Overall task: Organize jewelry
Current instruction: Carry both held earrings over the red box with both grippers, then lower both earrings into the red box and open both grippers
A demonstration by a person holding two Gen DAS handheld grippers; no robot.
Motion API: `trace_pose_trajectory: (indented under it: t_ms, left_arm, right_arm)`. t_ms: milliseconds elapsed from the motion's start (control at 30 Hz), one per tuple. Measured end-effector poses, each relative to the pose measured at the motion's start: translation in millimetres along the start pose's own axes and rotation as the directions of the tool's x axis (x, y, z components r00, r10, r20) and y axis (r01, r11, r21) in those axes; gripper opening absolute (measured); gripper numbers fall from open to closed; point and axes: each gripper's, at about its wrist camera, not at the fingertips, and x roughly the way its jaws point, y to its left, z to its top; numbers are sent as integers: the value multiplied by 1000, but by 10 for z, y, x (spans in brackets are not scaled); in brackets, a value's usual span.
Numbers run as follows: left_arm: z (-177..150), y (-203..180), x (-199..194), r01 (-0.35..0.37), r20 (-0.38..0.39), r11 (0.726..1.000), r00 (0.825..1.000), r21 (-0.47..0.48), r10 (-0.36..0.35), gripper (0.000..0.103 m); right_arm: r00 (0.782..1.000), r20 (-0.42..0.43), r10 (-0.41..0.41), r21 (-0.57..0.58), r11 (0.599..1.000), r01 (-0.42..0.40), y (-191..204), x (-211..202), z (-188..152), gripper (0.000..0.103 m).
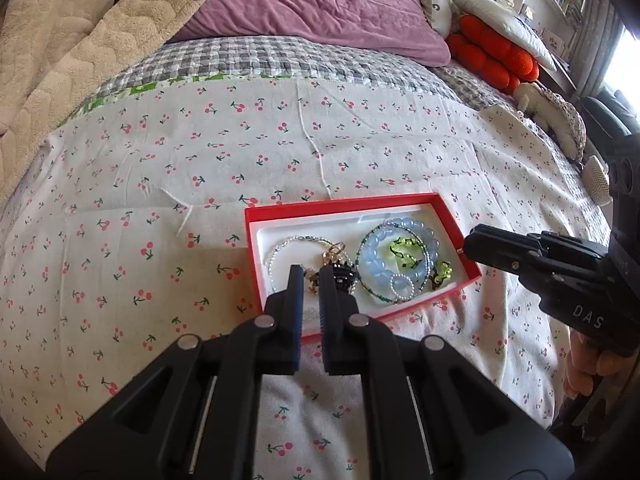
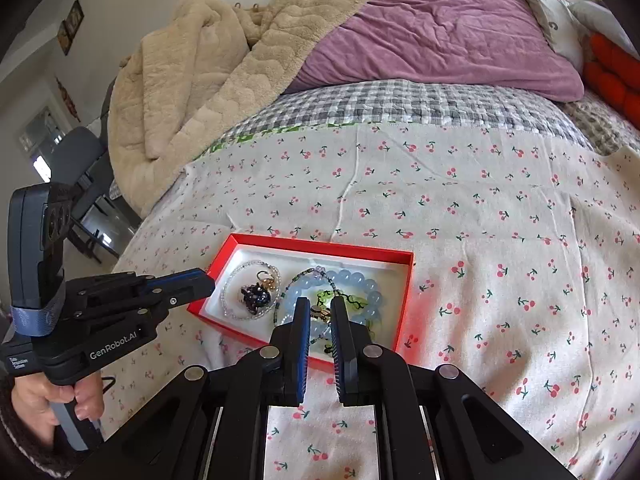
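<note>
A shallow red box [image 1: 256,256] with a white liner lies flat on the cherry-print bedspread [image 1: 168,168], and every piece of jewelry in sight sits inside it, which suggests the gathering is largely done and the box serves as the one place for loose pieces. Toward the left half of the liner a clear beaded bracelet [image 2: 232,292] rings a dark blue sparkly charm [image 2: 256,294] and a gold ring [image 2: 266,278]; the right half holds a chunky pale blue bead bracelet [image 1: 376,264] with yellow-green glass pieces [image 1: 402,250] inside its loop, a thin dark green beaded strand [image 1: 382,298] crossing it, and a small pearl-like ring of beads [image 1: 400,286]. Grouping the small items inside the bracelets' loops probably keeps them from sliding about. The left gripper [image 1: 310,280] hovers above the near left corner of the box with its jaws pressed nearly together and nothing between them; the right gripper [image 2: 320,312] hangs over the near right side in the same way, pads close and empty. Neither touches the box or its contents. A hand [image 2: 60,400] grips the left tool's handle. No lid is in view, so whether closing remains cannot be told.
</note>
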Motion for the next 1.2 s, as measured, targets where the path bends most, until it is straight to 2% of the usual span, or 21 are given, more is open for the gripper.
trace_pose_trajectory:
  t_ms: [433,500,567,700,767,900,967,1033,1100,1200]
  left_arm:
    - [141,44,229,-3,-34,1000,999,-29,2,9]
    - [155,47,233,-9,-32,999,999,-34,8,16]
    - [162,49,226,-15,-27,999,1000,-36,14,32]
    - [170,49,189,-21,-21,999,1000,-33,20,38]
    - [162,44,158,-27,-20,999,999,-31,26,48]
    - [118,46,57,-51,-11,998,999,-36,50,60]
    - [78,67,11,-62,-15,997,998,-55,61,72]
    - [20,95,-36,-85,-19,994,996,-76,83,80]
    - [-52,100,-83,-123,-25,989,992,-84,121,82]
    - [-170,85,-166,-173,-30,982,985,-82,171,85]
  right_arm:
    - [999,-45,16,86,996,-12,-228,227,96,11]
    - [999,-43,5,106,994,-1,-257,233,108,13]
    - [998,-53,15,137,991,-8,-296,247,124,14]
    - [998,-60,15,151,989,-6,-328,235,132,14]
    - [998,-61,16,144,990,-7,-317,211,127,14]
    - [998,-62,3,110,994,4,-258,132,110,15]
    - [998,-68,3,98,995,4,-225,91,82,17]
    - [997,-75,-19,79,997,25,-185,54,40,29]
    - [996,-73,-42,60,997,46,-143,7,-11,80]
    - [997,-63,-54,44,997,56,-75,-79,-83,83]
